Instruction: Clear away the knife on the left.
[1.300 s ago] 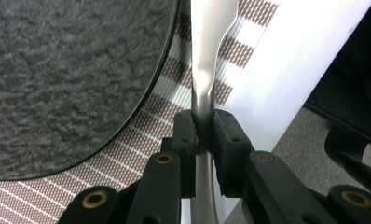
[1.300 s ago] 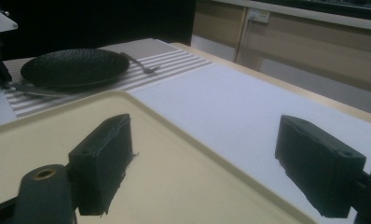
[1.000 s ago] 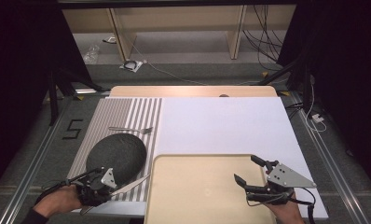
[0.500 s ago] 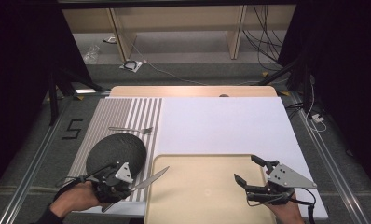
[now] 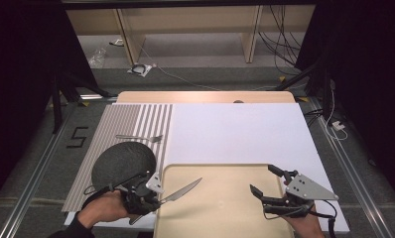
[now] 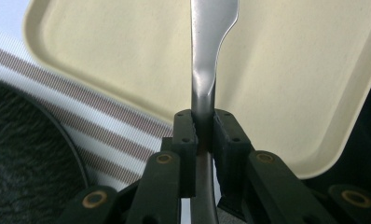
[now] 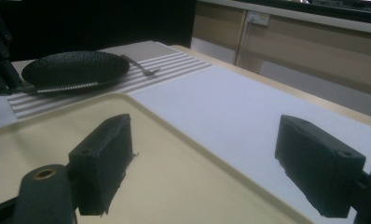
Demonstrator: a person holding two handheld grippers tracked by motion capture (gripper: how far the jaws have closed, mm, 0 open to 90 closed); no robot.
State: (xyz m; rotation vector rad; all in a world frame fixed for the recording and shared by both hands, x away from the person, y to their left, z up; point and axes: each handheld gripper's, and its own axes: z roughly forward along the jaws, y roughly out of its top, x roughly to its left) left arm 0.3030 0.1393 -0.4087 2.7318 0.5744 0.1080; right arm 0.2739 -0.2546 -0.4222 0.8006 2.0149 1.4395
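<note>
Two claws work at the surface: left claw (image 5: pixel 158 198) clamps the knife (image 5: pixel 181 191) handle, blade over the tray (image 5: pixel 225 218) toward 2 o'clock; right claw (image 5: pixel 265 181) gapes empty.

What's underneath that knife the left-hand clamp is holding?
Under the knife blade lies the bare beige tray. The left gripper clamps the handle, so what lies directly beneath the handle is covered by the jaws and hand.
</note>
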